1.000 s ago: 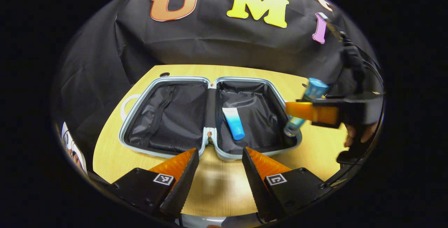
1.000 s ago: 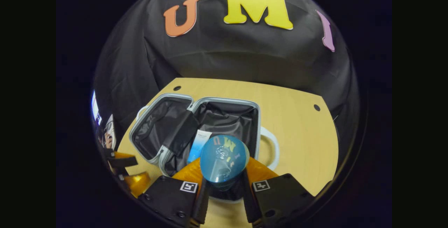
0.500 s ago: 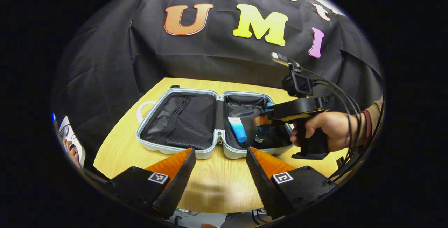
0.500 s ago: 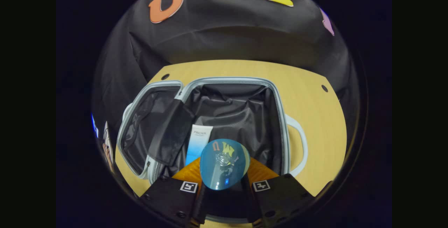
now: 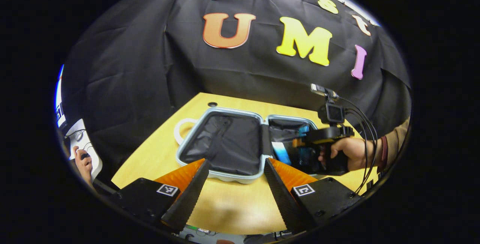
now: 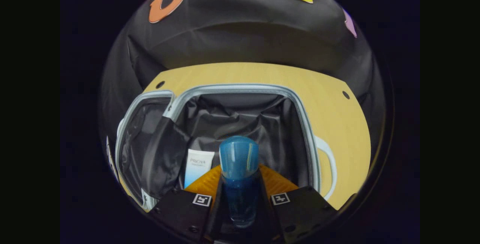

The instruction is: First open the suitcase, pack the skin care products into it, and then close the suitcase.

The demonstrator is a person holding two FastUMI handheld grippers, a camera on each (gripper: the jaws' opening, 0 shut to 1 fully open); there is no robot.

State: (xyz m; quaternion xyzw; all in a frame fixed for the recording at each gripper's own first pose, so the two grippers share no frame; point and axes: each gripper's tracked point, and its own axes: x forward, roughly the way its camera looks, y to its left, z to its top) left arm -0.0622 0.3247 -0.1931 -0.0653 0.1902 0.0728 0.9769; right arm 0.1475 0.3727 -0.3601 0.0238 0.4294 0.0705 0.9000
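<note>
The pale wooden table (image 5: 157, 154) carries the light-grey hard-shell suitcase (image 5: 240, 174), lying wide open with its black fabric lining showing, straight ahead of the left gripper (image 5: 234, 184). That gripper hovers over the table's near edge with its jaws spread wide and nothing between them. The right gripper (image 6: 240, 199), held in a hand (image 5: 350, 152), is lowered into the suitcase's right-hand half (image 6: 243, 120), its two fingers pressed on the sides of a translucent blue bottle with a rounded blue cap (image 6: 239, 169). Just to the left of that gripper, a white-and-blue squeeze tube (image 6: 198, 167) lies on the lining.
</note>
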